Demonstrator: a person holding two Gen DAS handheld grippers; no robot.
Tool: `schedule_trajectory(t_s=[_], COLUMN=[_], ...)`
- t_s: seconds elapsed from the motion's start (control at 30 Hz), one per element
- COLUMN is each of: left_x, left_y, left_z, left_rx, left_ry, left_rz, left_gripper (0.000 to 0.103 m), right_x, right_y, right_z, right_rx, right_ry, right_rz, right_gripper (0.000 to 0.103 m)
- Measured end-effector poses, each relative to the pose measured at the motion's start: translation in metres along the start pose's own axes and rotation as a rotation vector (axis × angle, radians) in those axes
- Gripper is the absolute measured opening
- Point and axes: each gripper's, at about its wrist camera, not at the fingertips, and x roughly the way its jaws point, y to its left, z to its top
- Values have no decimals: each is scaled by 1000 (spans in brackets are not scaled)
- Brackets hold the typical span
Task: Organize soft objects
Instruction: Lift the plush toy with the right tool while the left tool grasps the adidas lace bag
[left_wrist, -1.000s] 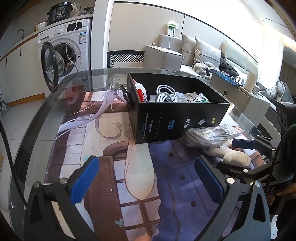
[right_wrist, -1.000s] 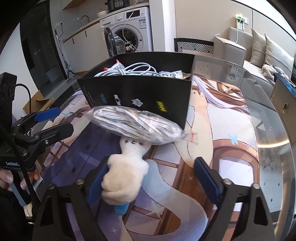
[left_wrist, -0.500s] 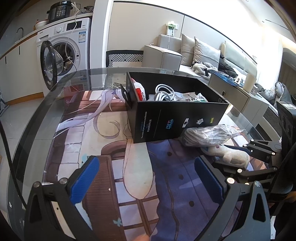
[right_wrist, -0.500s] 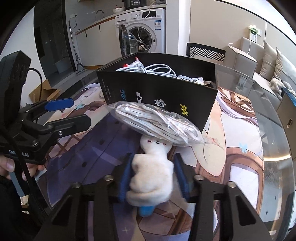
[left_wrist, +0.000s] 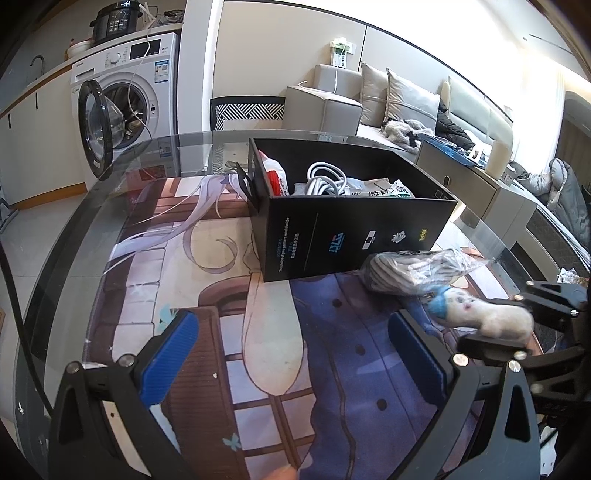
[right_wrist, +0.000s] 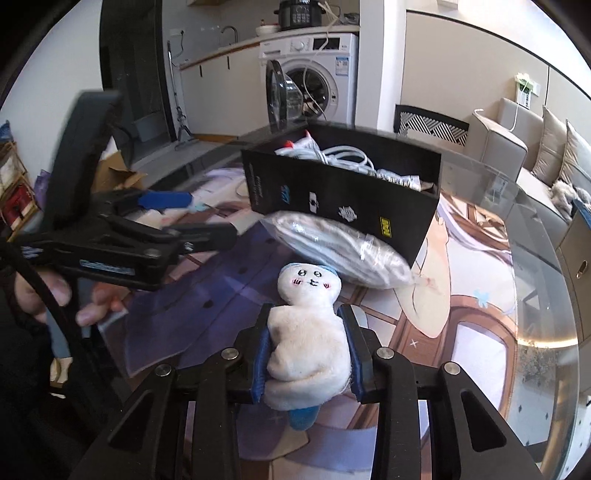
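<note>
My right gripper (right_wrist: 308, 350) is shut on a white plush doll (right_wrist: 308, 339) with a blue cap and holds it lifted above the printed table mat (right_wrist: 461, 332). The doll also shows in the left wrist view (left_wrist: 491, 317), at the right. A clear bag of grey fabric (right_wrist: 340, 254) lies against the front of the black box (right_wrist: 343, 199), also seen in the left wrist view (left_wrist: 417, 271). The box (left_wrist: 354, 236) holds white cables and packets. My left gripper (left_wrist: 295, 354) is open and empty above the mat, left of the doll.
The glass table edge (left_wrist: 55, 273) curves round the mat. A washing machine (left_wrist: 122, 103) with its door open stands behind, a sofa (left_wrist: 406, 103) to the back right. A cardboard box (right_wrist: 114, 173) sits on the floor at the left.
My right gripper closed on the plush doll and lifted it out from under the bag of fabric. My left gripper stayed open and drifted slightly.
</note>
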Motion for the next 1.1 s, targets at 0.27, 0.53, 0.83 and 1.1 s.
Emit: schedule_trajectory(t_s=[0.27, 0.53, 0.83, 1.1], left_x=[0, 5, 17, 26], left_y=[-2, -19, -47, -65], left_z=[1, 6, 11, 24], left_rx=[19, 114, 190, 247], left_ry=[7, 36, 82, 98], left_rz=[12, -11, -60, -116], left_gripper=[103, 103, 103, 103], right_x=[-34, -40, -43, -43], right_y=[-2, -23, -41, -51], right_z=[0, 4, 4, 2], right_rx=[-11, 53, 103, 126], right_ry=[-47, -78, -86, -82], right_rz=[-43, -84, -122, -134], right_gripper=[34, 34, 34, 34])
